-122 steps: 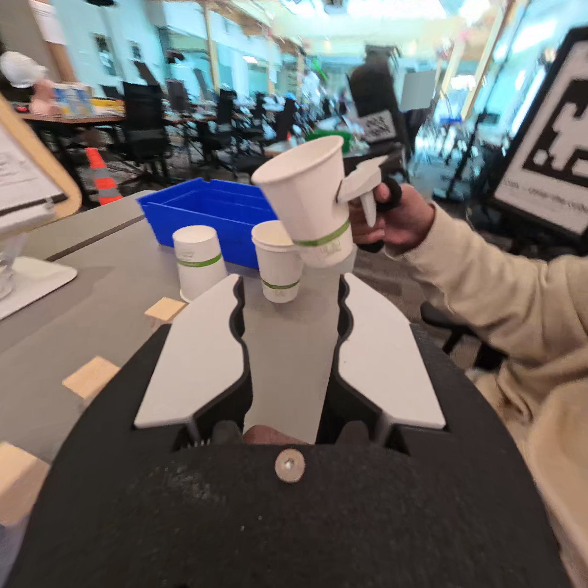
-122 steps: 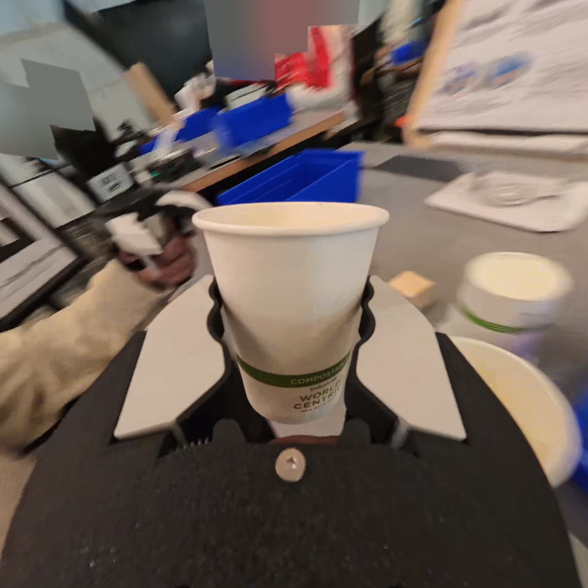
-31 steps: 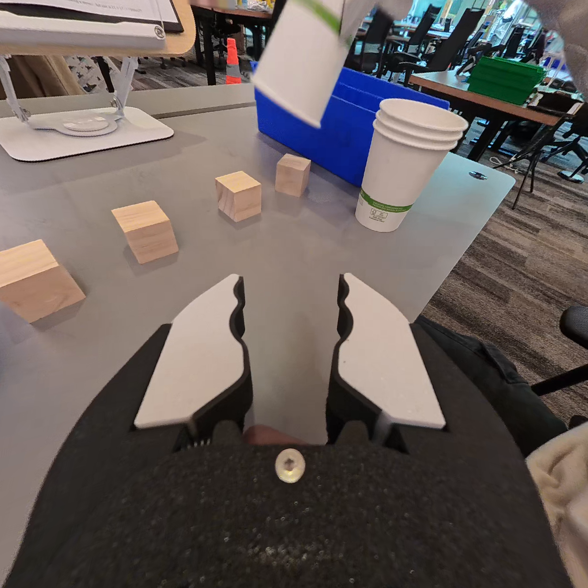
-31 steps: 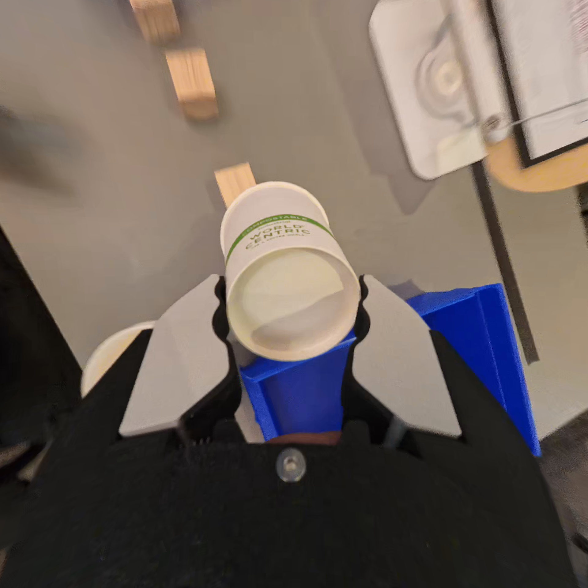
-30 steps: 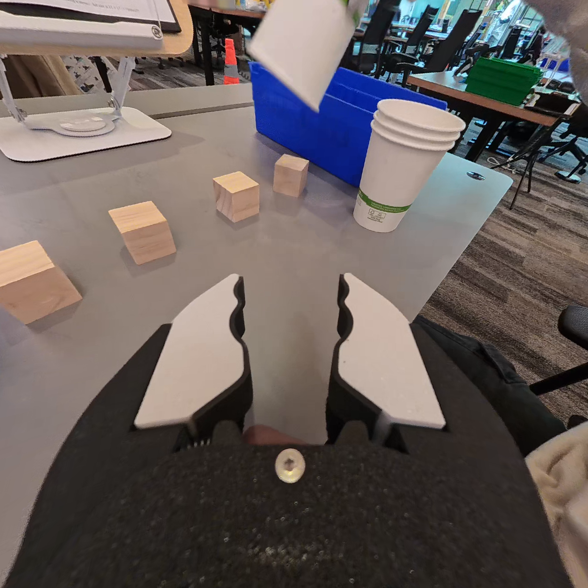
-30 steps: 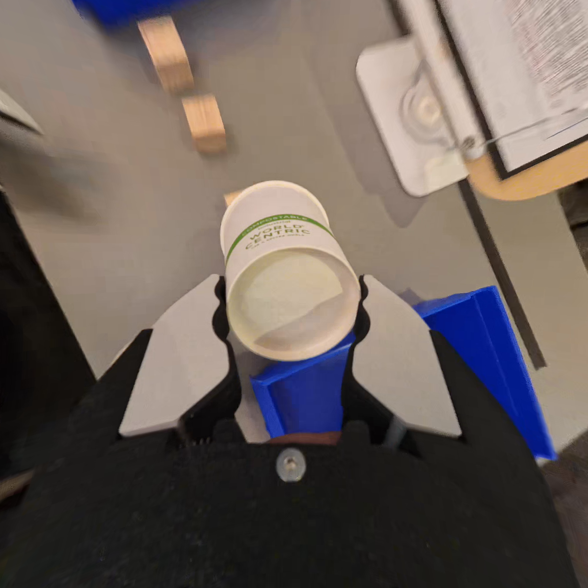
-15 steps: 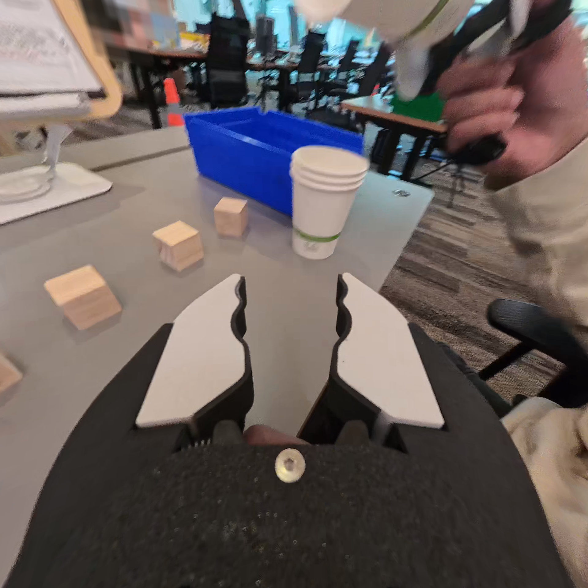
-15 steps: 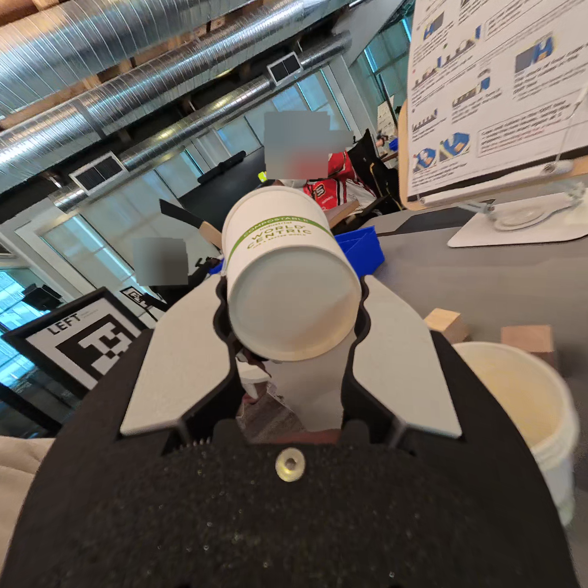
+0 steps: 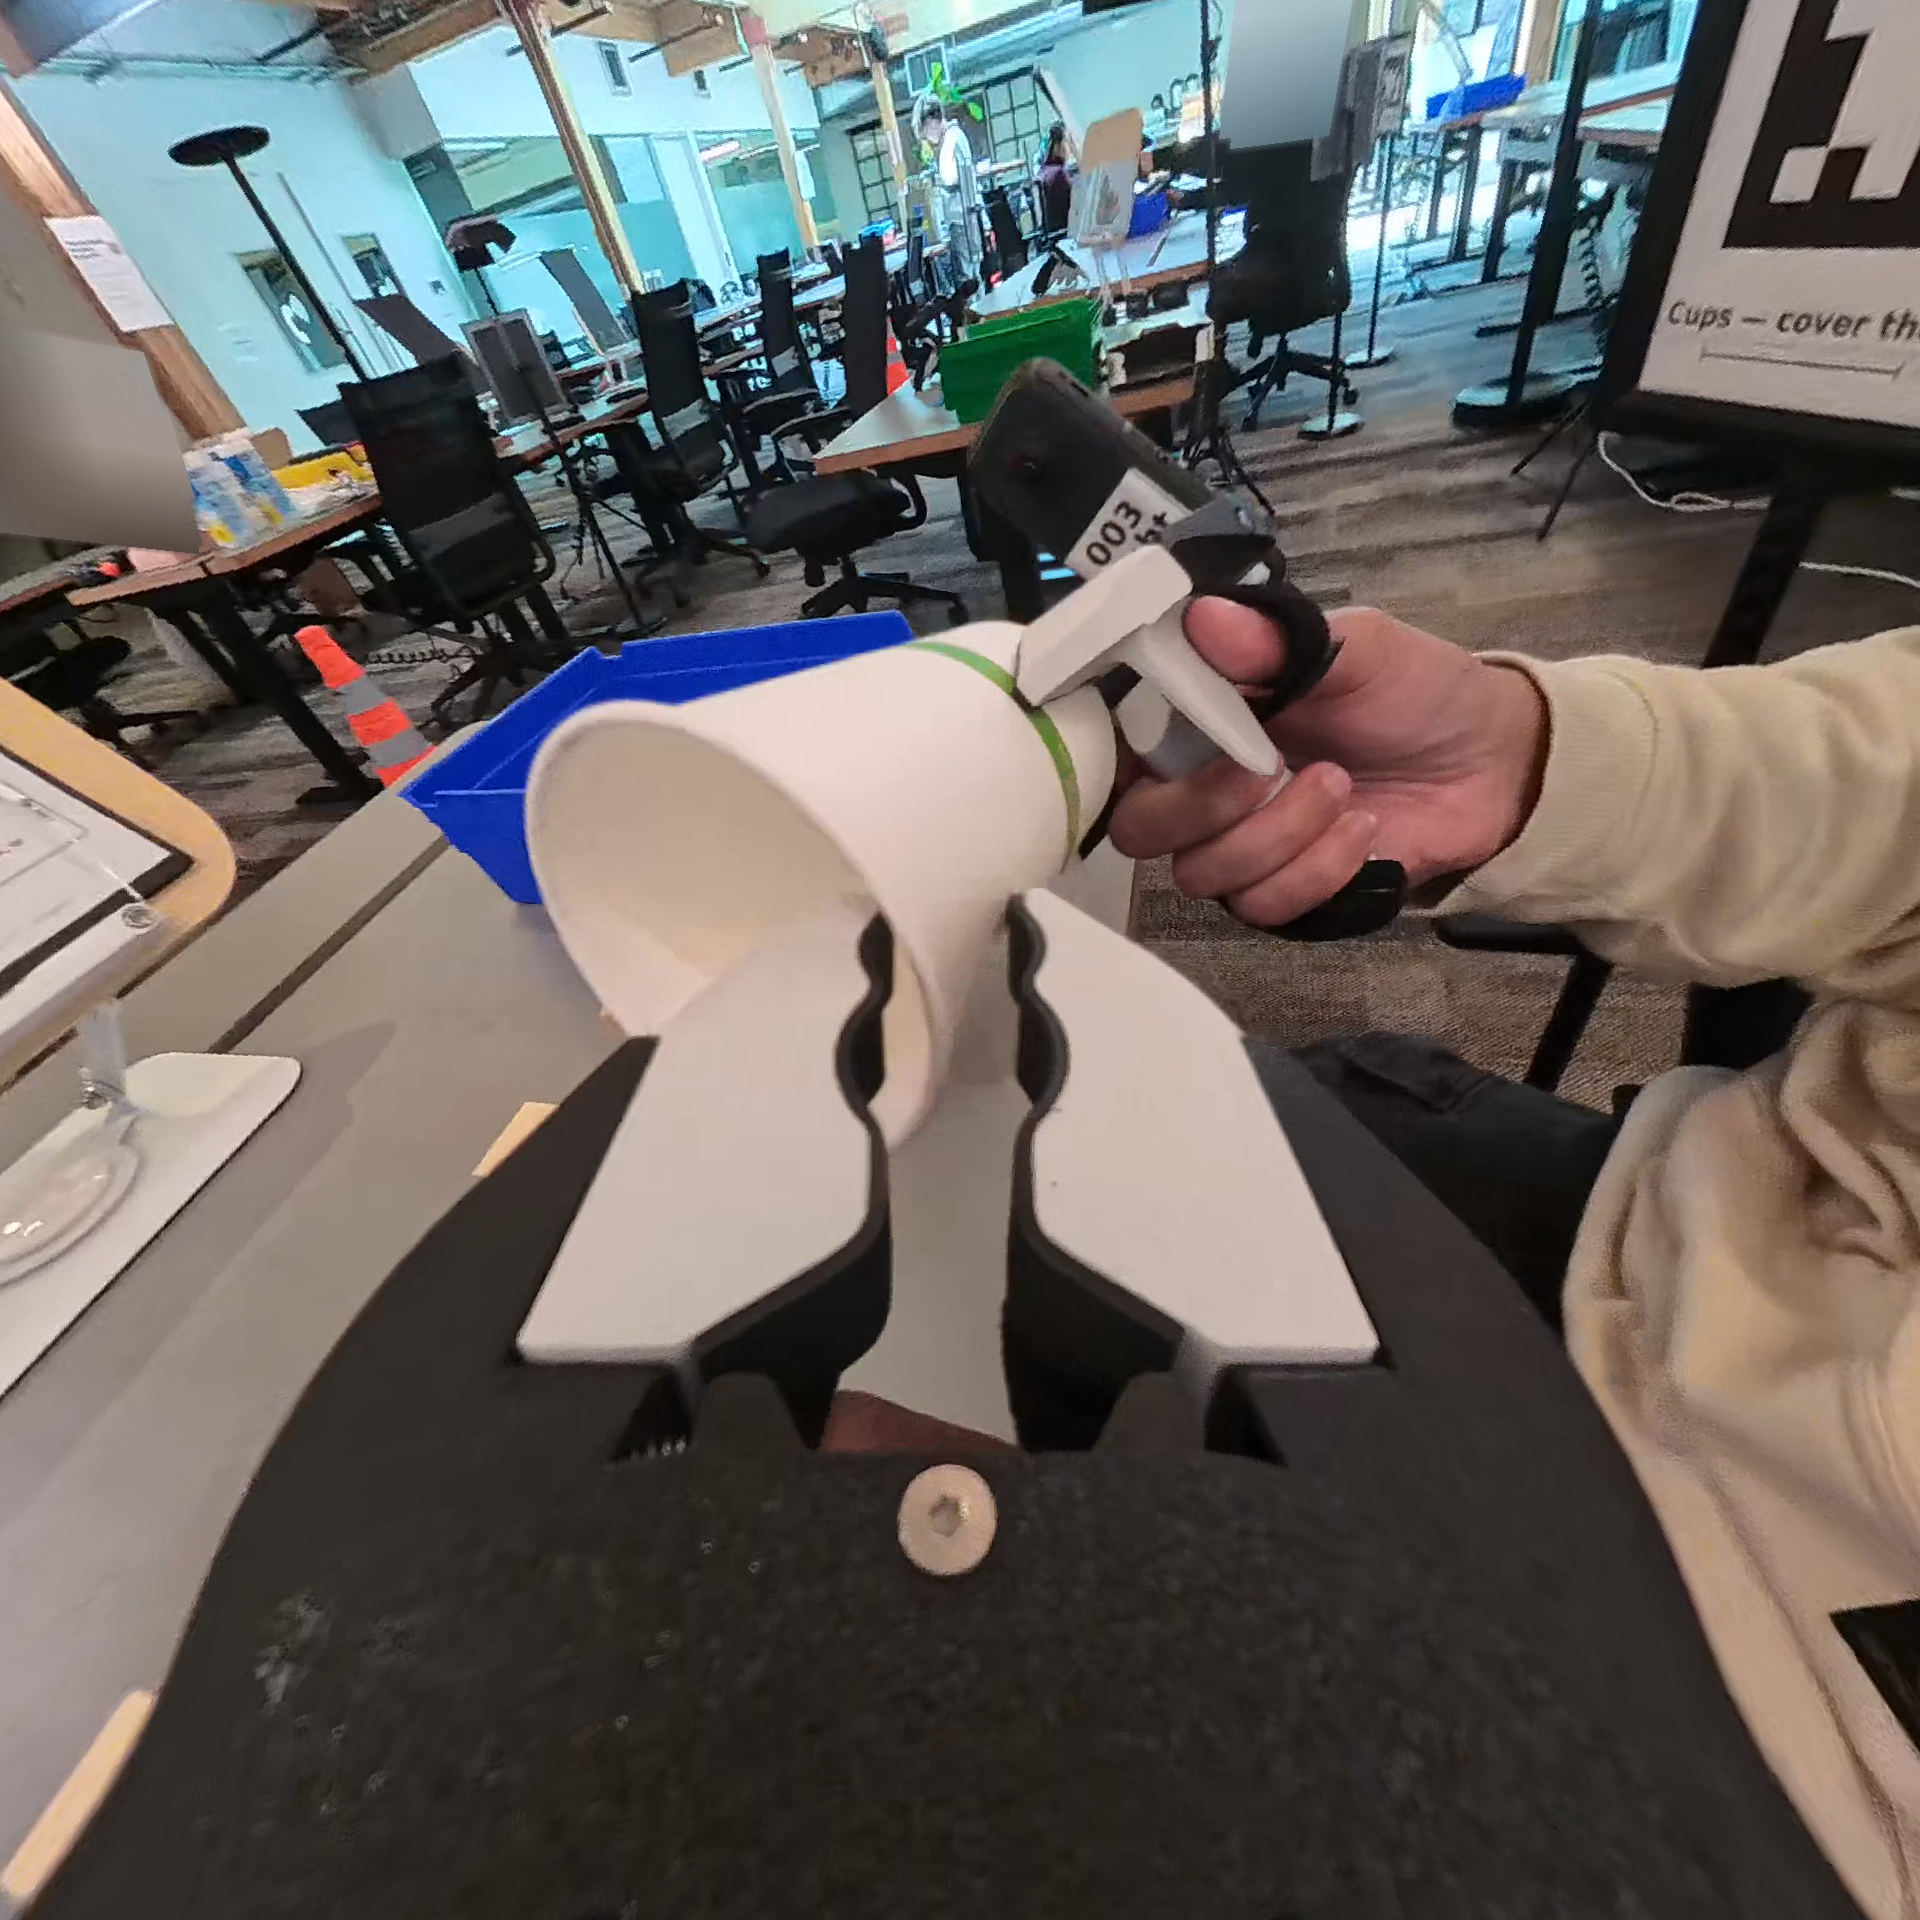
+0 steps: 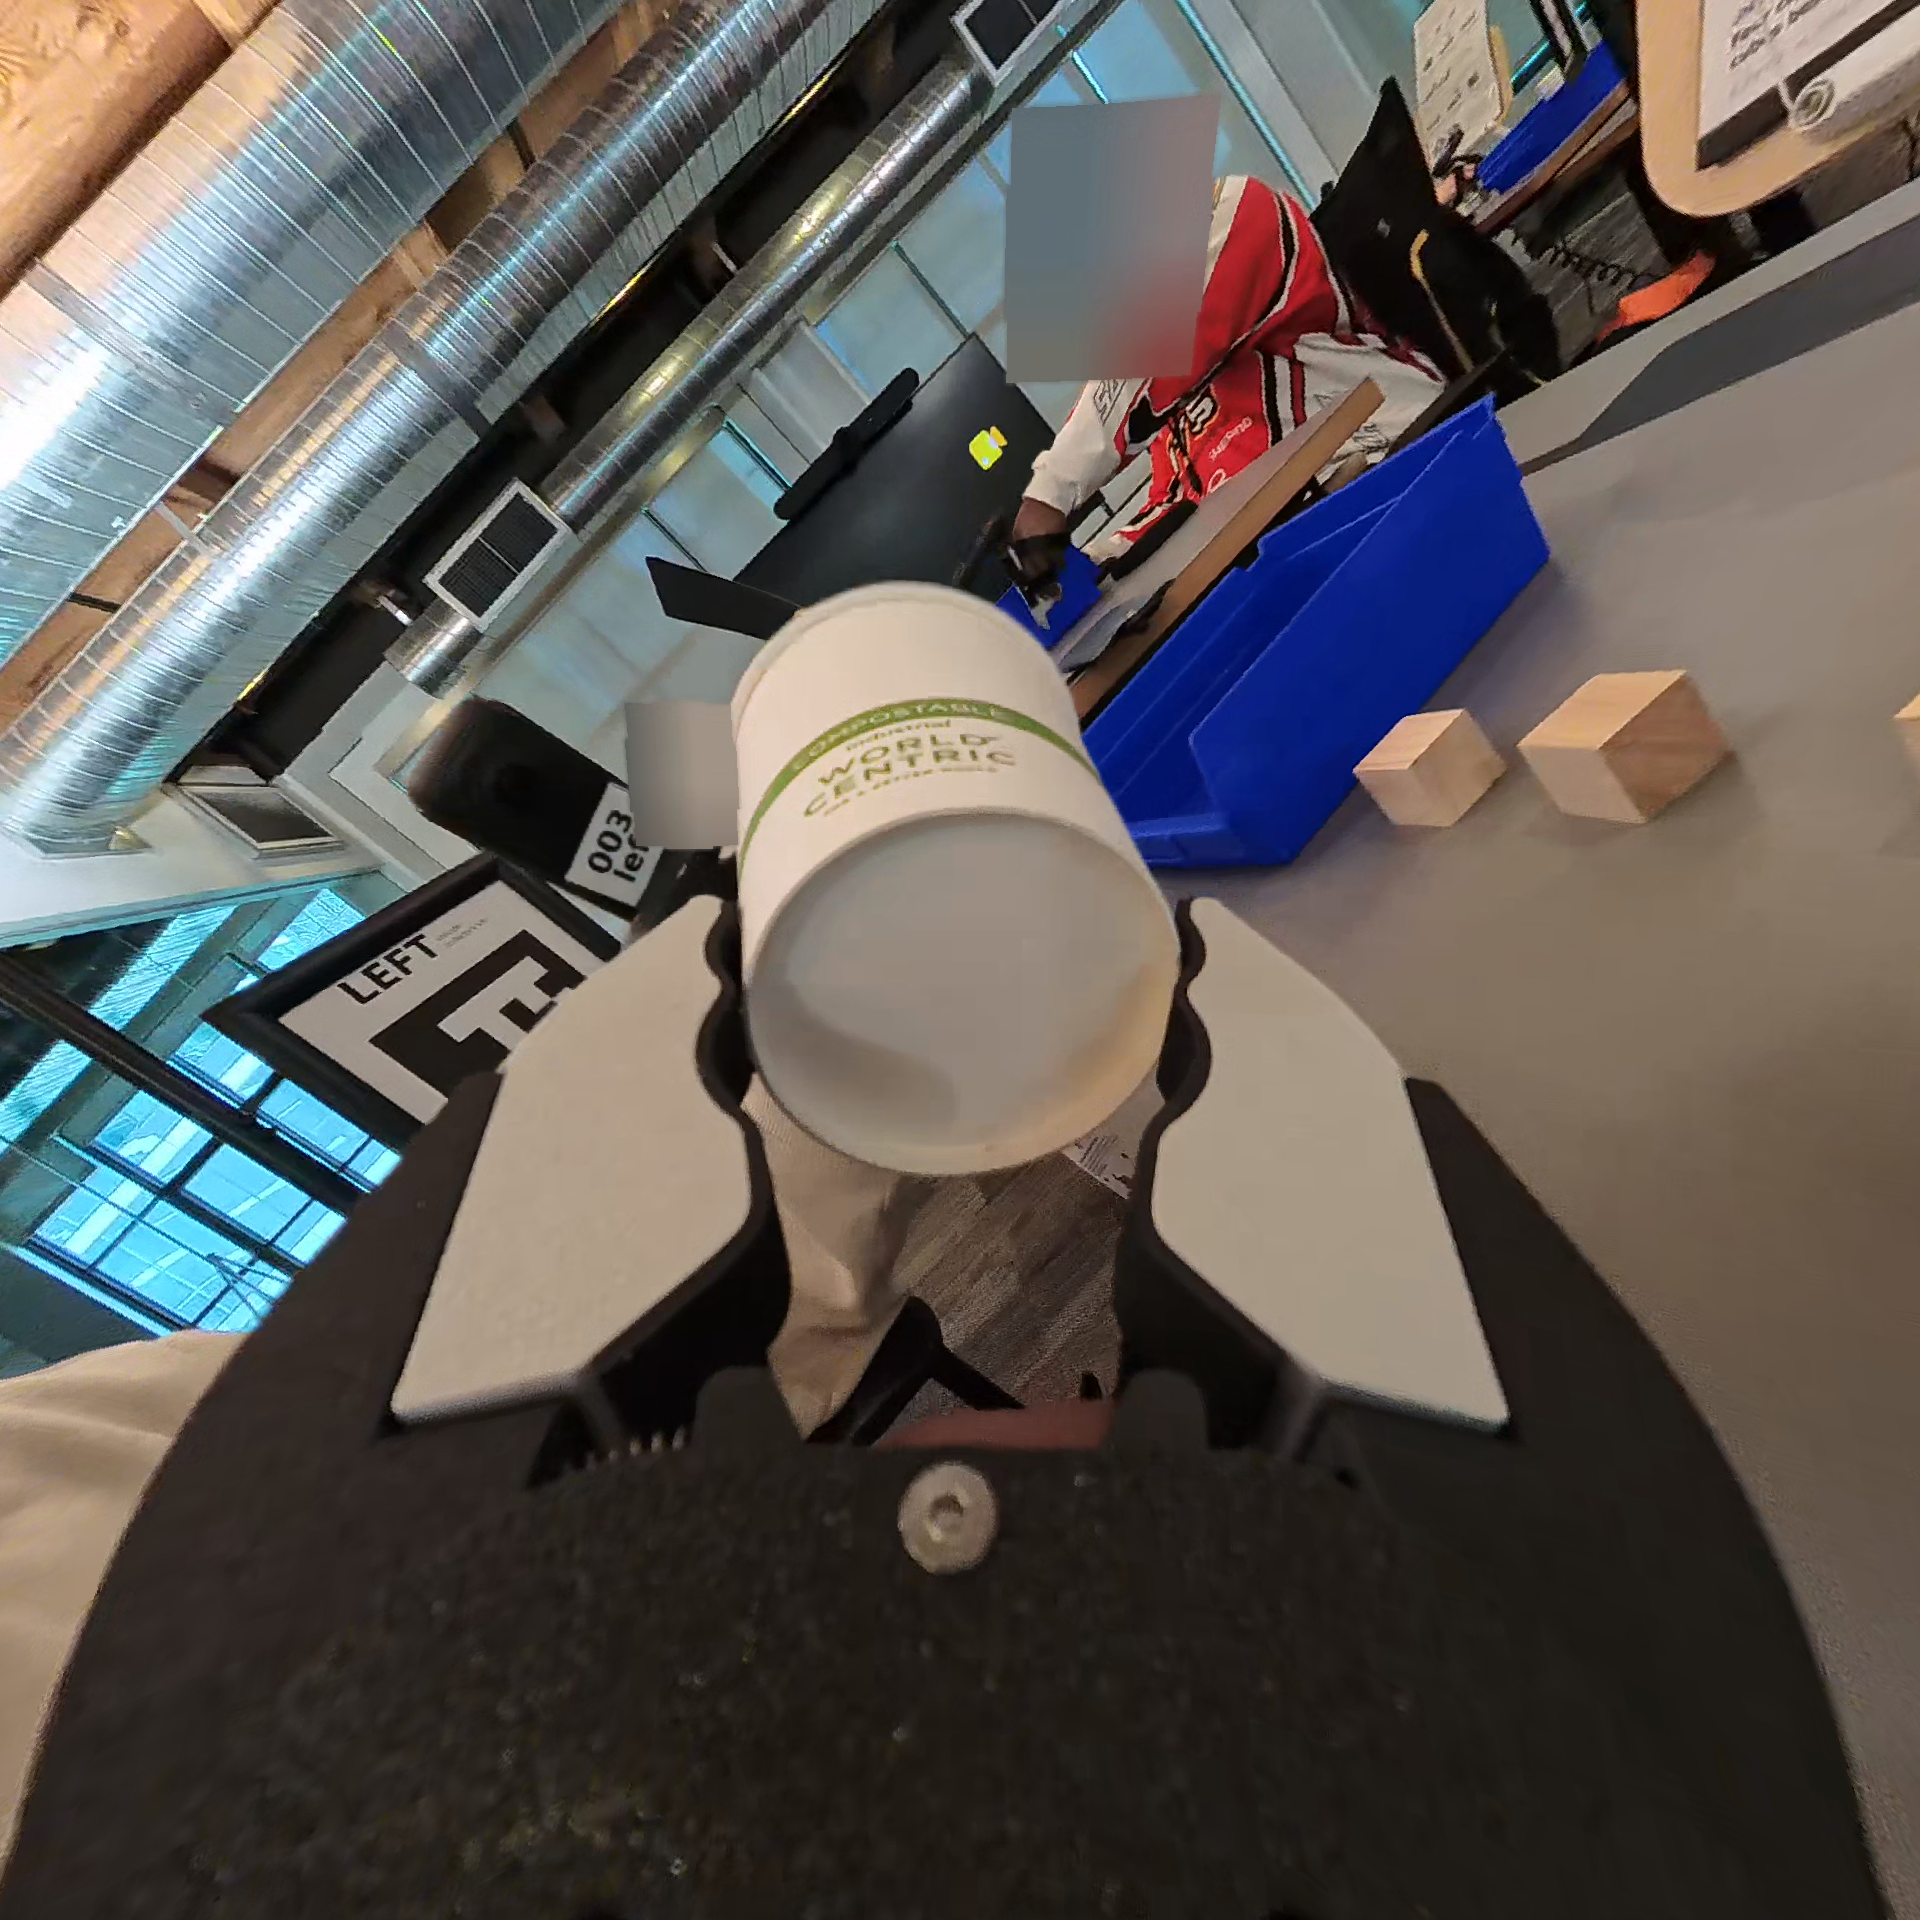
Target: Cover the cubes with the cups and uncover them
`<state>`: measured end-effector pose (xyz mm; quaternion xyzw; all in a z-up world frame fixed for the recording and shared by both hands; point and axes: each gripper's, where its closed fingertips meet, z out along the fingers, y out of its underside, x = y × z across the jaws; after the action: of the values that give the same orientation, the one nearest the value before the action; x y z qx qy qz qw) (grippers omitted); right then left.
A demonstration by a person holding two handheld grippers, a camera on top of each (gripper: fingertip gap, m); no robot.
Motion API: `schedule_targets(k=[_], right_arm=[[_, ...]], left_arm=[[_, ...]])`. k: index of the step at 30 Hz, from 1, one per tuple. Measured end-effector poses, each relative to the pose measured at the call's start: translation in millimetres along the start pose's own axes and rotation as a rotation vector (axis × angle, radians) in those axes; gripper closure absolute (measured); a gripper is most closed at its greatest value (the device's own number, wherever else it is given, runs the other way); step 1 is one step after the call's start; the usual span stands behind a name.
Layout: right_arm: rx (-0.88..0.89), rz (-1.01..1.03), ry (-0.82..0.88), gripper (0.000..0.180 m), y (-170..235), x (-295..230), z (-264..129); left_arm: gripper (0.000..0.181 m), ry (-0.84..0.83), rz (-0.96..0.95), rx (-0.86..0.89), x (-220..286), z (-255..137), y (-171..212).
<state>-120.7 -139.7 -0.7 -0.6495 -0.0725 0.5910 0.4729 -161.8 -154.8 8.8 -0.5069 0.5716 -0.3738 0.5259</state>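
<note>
We held the white paper cup with a green band [image 10: 940, 894] tipped sideways in our right gripper [image 10: 951, 1023], its jaws clamped on it above the grey surface [image 10: 1662, 1018], while our left gripper [image 9: 940, 997], jaws parted, pinched its rim.

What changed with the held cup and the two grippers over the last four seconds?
The paper cup turned from upright, mouth up, to lying sideways with its base toward the right gripper, and its rim now sits between the left gripper fingers. The left gripper's gap has narrowed slightly. The right gripper stays clamped on the cup. Blue bin and wooden cubes stay on the table.
</note>
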Motion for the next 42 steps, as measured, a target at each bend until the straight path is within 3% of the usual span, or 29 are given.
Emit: schedule_targets(k=[14, 19, 23, 26, 31, 40, 42], right_arm=[[-0.175, -0.055, -0.092, 0.103, 42.7, 3.6, 7.8], [-0.453, -0.298, 0.079, 0.094, 55.3, 26.1, -12.4], [-0.563, -0.531, 0.262, 0.093, 32.7, 38.0, -25.8], [-0.584, -0.680, 0.295, 0.097, 5.9, 30.0, -17.5], [-0.722, -0.915, 0.211, 0.097, -8.7, 28.3, 9.8], [-1.007, -0.778, 0.043, 0.087, 21.1, 65.1, 58.0], [-1.043, -0.711, -0.022, 0.092, 30.0, 63.5, 61.2]], left_arm=[[0.173, 0.309, -0.164, -0.025, -2.1, -14.7, -3.7], [0.180, 0.309, -0.150, -0.067, -7.5, -25.7, 15.9], [0.180, 0.257, -0.124, -0.183, -21.0, -32.6, 43.7], [0.180, 0.254, -0.135, -0.218, -28.2, -32.8, 56.1], [0.180, 0.276, -0.150, -0.202, -36.6, -26.0, 58.4], [0.180, 0.391, -0.081, -0.215, -30.0, -8.8, 47.4], [0.180, 0.404, -0.061, -0.229, -29.4, -5.5, 48.2]])
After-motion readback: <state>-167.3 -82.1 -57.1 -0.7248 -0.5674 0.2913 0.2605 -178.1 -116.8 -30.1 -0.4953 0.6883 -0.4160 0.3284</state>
